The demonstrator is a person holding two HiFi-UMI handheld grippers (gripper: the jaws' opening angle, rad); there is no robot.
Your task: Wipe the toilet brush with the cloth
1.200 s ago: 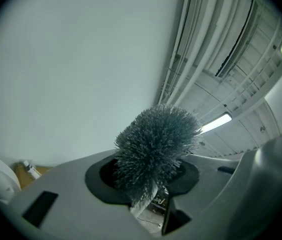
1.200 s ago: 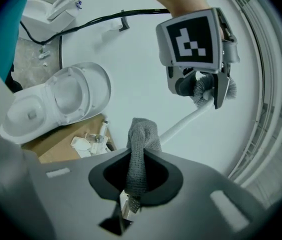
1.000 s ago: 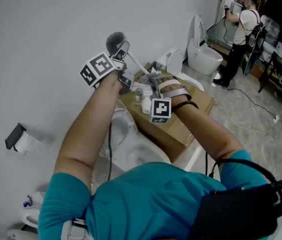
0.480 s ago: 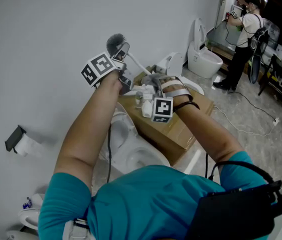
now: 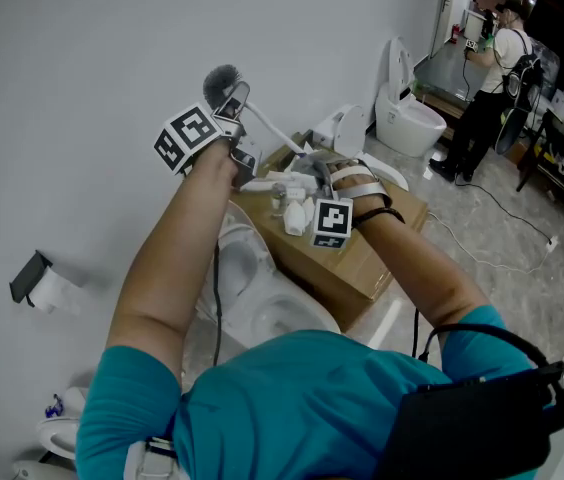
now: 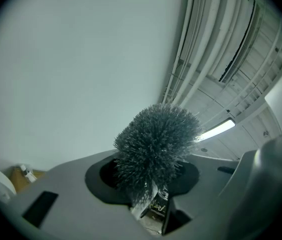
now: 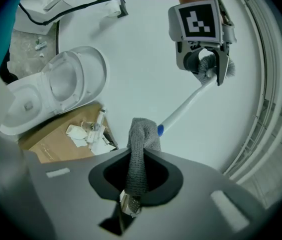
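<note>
left gripper (image 5: 234, 106) is up around 10 o'clock in the head view, fingers clenched on the toilet brush (image 5: 268, 128) right at the neck under the bristles. so the brush is held in the air in front of the wall (image 5: 82, 88), head up, white handle slanting down toward 4 o'clock. over to the right, the right gripper (image 5: 300, 176) has its fingers pinched on the grey cloth (image 7: 140, 151), and the top of the cloth sits against the handle's low end by the blue band. can't tell if it's wrapped around or just touching. looks to me like mid-wipe on the handle. next move probably wants the cloth slid up the handle toward the bristles while the left one holds steady, with enough pressure that it doesn't slip off. vs a second ago basically nothing changed: brush head and left gripper sit a hair further toward 10 o'clock, both grips the same.
</note>
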